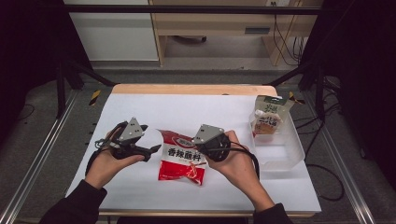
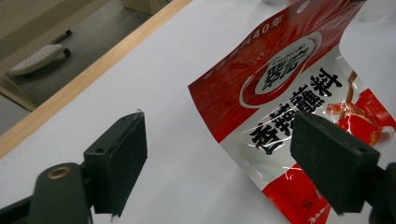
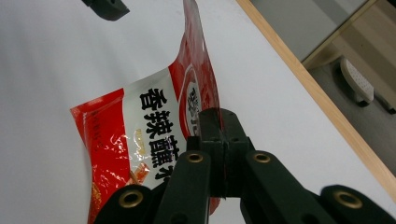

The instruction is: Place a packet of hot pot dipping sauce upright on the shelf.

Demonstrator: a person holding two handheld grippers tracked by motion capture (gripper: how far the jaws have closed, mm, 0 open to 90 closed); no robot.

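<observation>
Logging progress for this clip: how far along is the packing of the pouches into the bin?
Done: one beige pouch already stands in the clear bin. In hand: the right tool is clamped on the edge of the red sauce packet; the left tool stands open beside it. Left, probably: carrying the red packet into the bin.

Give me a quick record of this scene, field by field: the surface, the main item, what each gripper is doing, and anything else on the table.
surface: white table
main item: red and silver pouch, black print
right gripper: shut on the pouch's edge
left gripper: open, jaws apart beside the pouch, not pressing it
other: clear bin at the table's right, with a beige pouch standing in it
</observation>
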